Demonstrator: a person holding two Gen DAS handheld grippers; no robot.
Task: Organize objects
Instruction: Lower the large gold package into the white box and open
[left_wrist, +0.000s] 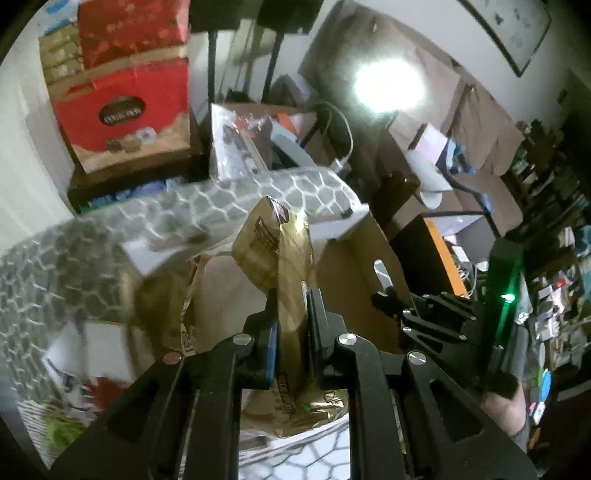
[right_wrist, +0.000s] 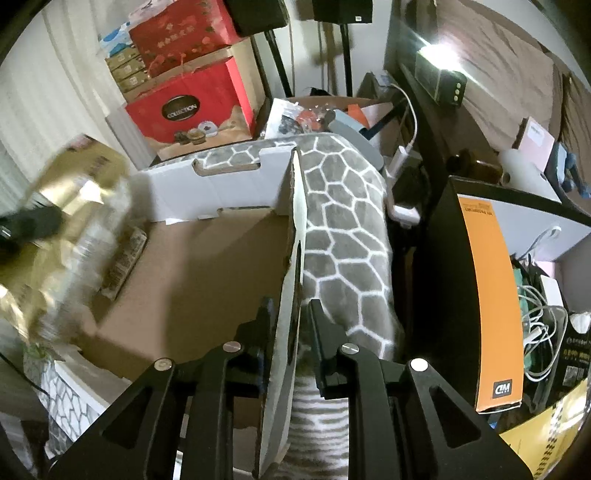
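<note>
Gripping a gold foil bag (left_wrist: 284, 280), the left gripper (left_wrist: 291, 306) has both fingers pressed flat against the bag's sides; the bag stands upright between them, its crimped top at 12 o'clock from the fingertips. Bag hangs over the open cardboard box (left_wrist: 354, 273), whose brown inner wall fills the 3 o'clock side of the left wrist view. Grey blanket with a white honeycomb pattern (left_wrist: 258, 195) runs behind the bag from 9 to 1 o'clock, blurred on the left.

Right gripper (right_wrist: 290, 317) is clamped on the box's upright flap (right_wrist: 293, 236), one finger on each face, the flap's edge running to 12 o'clock. Inside of the box (right_wrist: 207, 266) lies at 10 o'clock of that gripper; a small printed packet (right_wrist: 123, 258) leans against the inner wall at 9 o'clock. Same gold bag (right_wrist: 66, 206) shows blurred at the far 9 o'clock edge, over the box's left side. Blanket (right_wrist: 347, 229) lies draped just outside the flap at 1 o'clock, touching it.

Red gift box (right_wrist: 192, 107) stands beyond the cardboard box at 11 o'clock. Black and orange carton (right_wrist: 487, 295) stands at 3 o'clock, near the blanket. From the left wrist view the right gripper (left_wrist: 391, 295) appears at 3 o'clock, at the box's rim.
</note>
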